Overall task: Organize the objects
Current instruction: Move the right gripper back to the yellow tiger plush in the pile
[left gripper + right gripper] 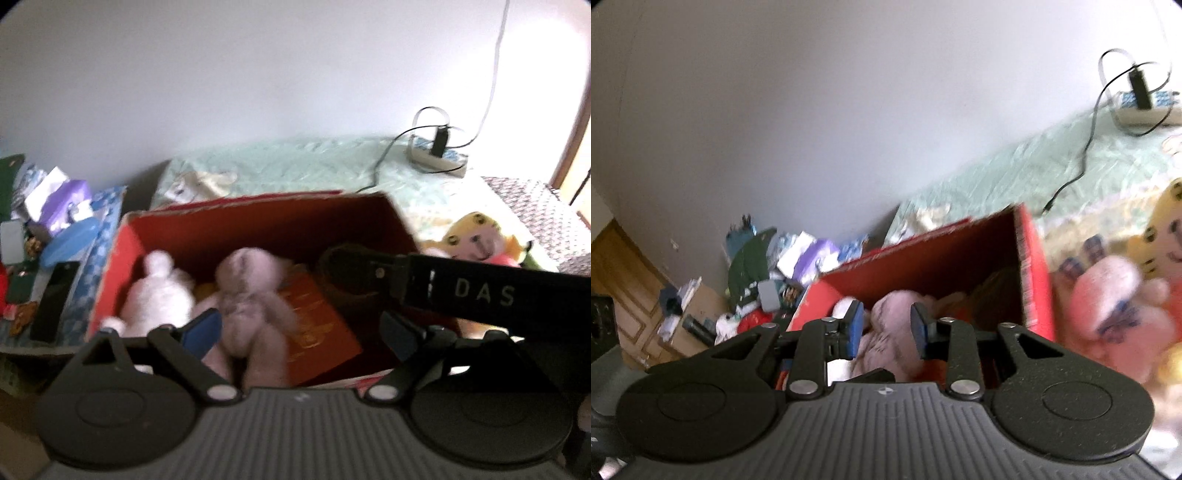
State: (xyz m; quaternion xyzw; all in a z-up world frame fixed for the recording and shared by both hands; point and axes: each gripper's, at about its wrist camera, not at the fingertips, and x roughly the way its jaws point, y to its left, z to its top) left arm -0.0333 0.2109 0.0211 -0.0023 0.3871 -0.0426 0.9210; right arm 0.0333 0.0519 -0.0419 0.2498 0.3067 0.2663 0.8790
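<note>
A pale green quilted bed cover point(295, 162) spreads under a bare white wall point(221, 74), and on it sits an open red cardboard box point(258, 221), its inside walls dark red. In the box lie a white plush toy point(155, 295), a pale pink plush toy point(247, 295) lying lengthwise beside it, and a red booklet with gold print point(317, 328) leaning against the pink toy's side. The left claw point(299, 332) hangs above the box with its blue-padded fingers spread wide, released, nothing pressed between them; the pink toy lies below the gap. A black bar lettered "DAS" point(480, 295) crosses the right part of that view. The right claw point(886, 328) stands at the near edge of the box, its jaws partly apart, and the pink plush shows behind the gap; whether the pads touch anything I cannot tell. Outside the box on its right lie a yellow spotted plush point(476, 236) and a pink plush in a cap point(1108, 295), both blurred. At the far end of the bed a white power strip point(439, 158) holds a black plug, with dark and white cables looping off it. Left of the box a cluttered low table point(701, 306) carries packets, a tissue pack point(62, 206) and a dark remote-like bar point(55, 299). A wooden panelled door point(624, 280) shows at the far left.
</note>
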